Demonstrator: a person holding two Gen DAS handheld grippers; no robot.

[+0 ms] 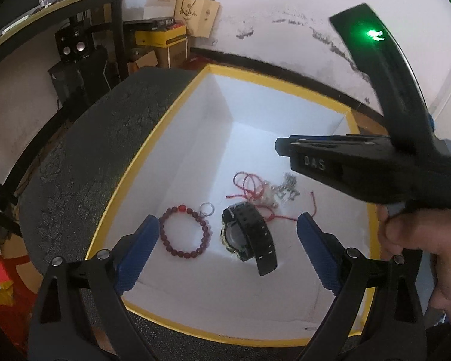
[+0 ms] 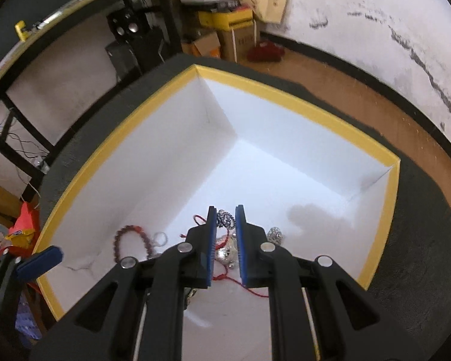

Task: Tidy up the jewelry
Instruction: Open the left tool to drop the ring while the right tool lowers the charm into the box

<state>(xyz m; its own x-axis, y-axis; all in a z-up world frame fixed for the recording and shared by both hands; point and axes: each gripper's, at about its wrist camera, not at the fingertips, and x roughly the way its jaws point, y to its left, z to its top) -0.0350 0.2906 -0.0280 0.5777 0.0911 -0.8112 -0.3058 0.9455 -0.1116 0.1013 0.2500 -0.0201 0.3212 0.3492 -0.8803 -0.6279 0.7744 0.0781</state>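
Observation:
A white box with a yellow rim holds the jewelry. On its floor lie a dark red bead bracelet, a small silver ring, a black watch, a red string bracelet and a silver chain. My left gripper hangs open above the bracelet, ring and watch and touches none of them. My right gripper is shut to a narrow slit, low over the string and silver pieces. A silver chain shows through the slit; it appears to lie on the floor.
The box sits on a dark grey patterned cloth. A hand holds the right tool's black housing over the box's right side. Cardboard boxes and a desk frame stand beyond, by a stained white wall.

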